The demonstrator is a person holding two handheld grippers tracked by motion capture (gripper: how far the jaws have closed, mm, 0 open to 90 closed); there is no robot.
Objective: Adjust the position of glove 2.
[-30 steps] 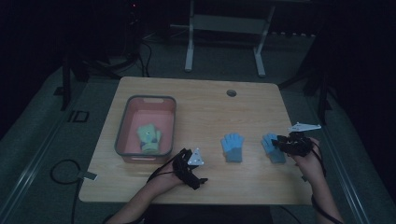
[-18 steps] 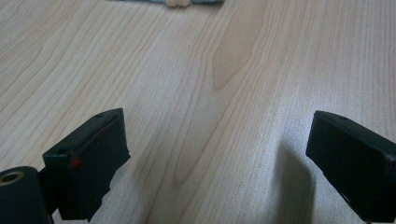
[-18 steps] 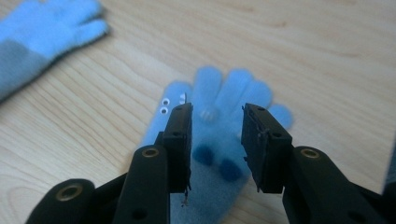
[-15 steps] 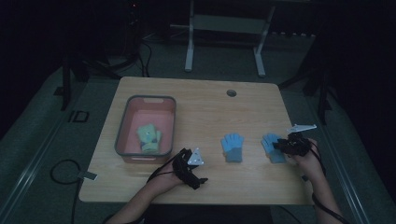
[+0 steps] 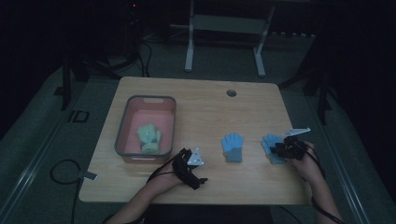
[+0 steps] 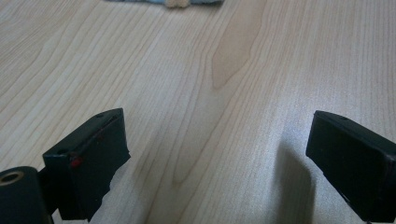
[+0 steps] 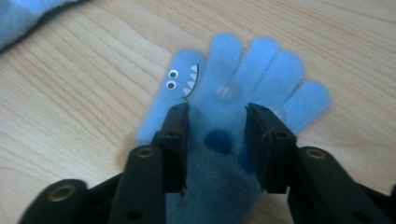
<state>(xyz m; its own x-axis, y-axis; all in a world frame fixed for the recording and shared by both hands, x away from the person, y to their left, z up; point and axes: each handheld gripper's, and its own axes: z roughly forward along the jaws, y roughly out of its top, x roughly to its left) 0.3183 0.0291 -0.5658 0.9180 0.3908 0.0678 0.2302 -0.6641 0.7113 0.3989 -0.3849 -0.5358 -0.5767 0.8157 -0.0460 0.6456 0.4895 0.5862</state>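
Two blue gloves: both lie flat on the wooden table [image 5: 205, 100], well apart from the bin.
Right-hand glove [image 7: 233, 98]: a monster face with googly eyes on its thumb, palm between the right gripper's jaws.
Right gripper [image 5: 280, 148]: jaws partly open and just now narrowing around the glove; the pads look close to its sides, but I cannot tell if they press yet.
Other blue glove [image 5: 232, 146]: untouched, between the two grippers.
Left gripper [image 5: 191, 163]: jaws wide apart over bare wood, holding nothing.
Pink bin [image 5: 122, 135]: green glove [image 5: 149, 138] already inside.
Progress: I'd judge one in, two left; this pick is just starting.
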